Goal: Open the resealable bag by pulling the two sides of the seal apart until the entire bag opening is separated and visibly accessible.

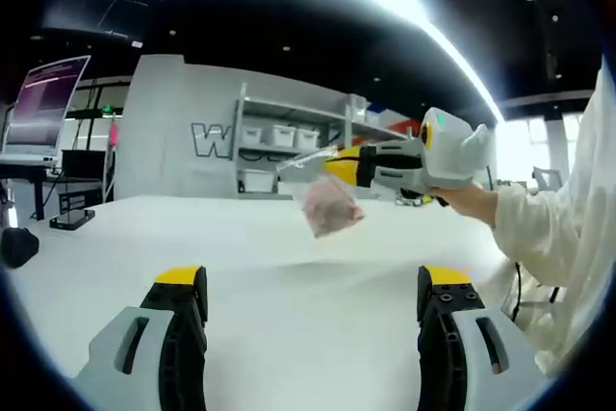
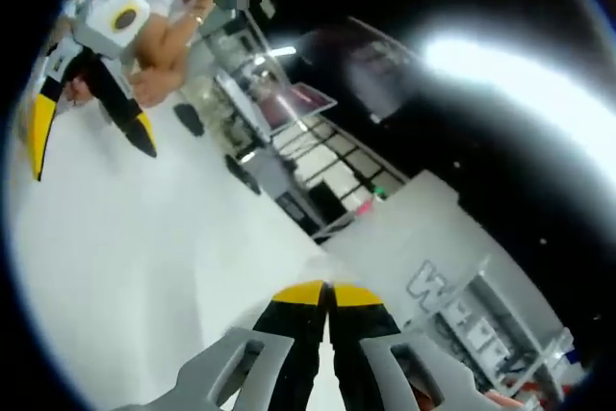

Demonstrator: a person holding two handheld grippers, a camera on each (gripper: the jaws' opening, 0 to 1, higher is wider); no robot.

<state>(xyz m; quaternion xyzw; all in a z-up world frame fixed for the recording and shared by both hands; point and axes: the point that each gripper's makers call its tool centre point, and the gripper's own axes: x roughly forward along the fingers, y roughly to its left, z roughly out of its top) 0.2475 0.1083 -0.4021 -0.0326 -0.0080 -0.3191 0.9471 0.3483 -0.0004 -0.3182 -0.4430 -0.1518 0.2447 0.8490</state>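
Note:
A clear resealable bag with pink contents hangs in the air above the white table. In the left gripper view the right gripper reaches in from the right, shut on the bag's top edge. My left gripper stands wide open low in front, well short of the bag, with nothing between its jaws. In the right gripper view the right gripper has its yellow-tipped jaws pressed together. The left gripper shows at upper left, open and held by a hand. The bag's seal is too small to judge.
A person's white sleeve fills the right side. A shelf with white bins stands behind the table. A monitor and a small black device sit at far left, with a dark round object at the table's left edge.

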